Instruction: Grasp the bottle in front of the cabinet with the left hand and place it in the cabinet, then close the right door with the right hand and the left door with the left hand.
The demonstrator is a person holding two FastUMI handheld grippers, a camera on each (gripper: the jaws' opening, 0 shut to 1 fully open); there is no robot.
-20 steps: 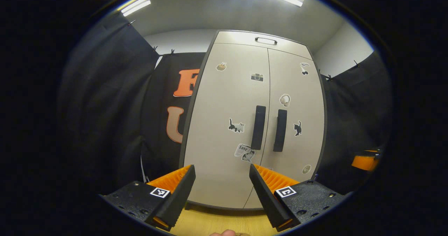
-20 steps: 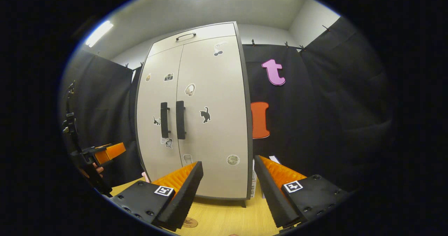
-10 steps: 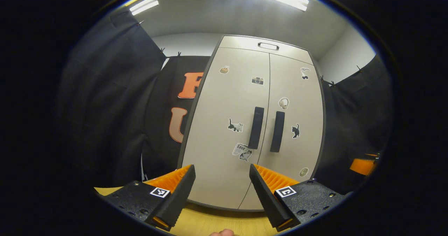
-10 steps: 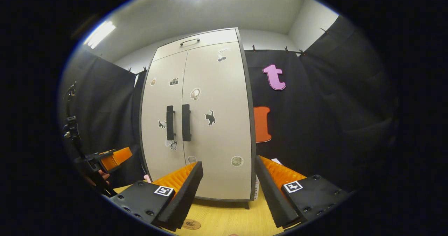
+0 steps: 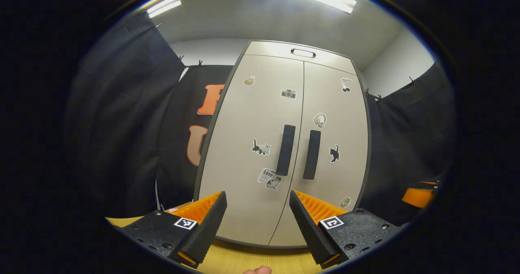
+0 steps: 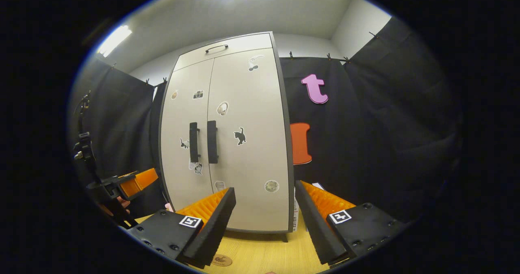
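Observation:
The beige cabinet (image 5: 252, 115) stands on the wooden table (image 5: 243, 259) with both doors shut, the two black handles (image 5: 285, 150) side by side at the middle seam. My left gripper (image 5: 256, 229) is open with nothing between its fingers, held a short way back from the left door's lower part. My right gripper (image 6: 264, 225) is also open and holds nothing, facing the cabinet (image 6: 248, 144) at its right door's lower edge. The left gripper (image 6: 132, 182), with a hand under it, shows at the left of the right gripper view. The right gripper (image 5: 418, 195) shows at the far right of the left gripper view.
Black cloth walls close in on both sides of the cabinet. A small pink thing (image 6: 167, 206) lies by the cabinet's lower left corner. A white item (image 6: 295, 215) stands against the cabinet's right side. A fingertip (image 5: 258, 270) shows at the bottom edge.
Both doors stay shut and both grippers stay open. The cabinet has slid slightly left in both views, so the grippers have shifted a little.

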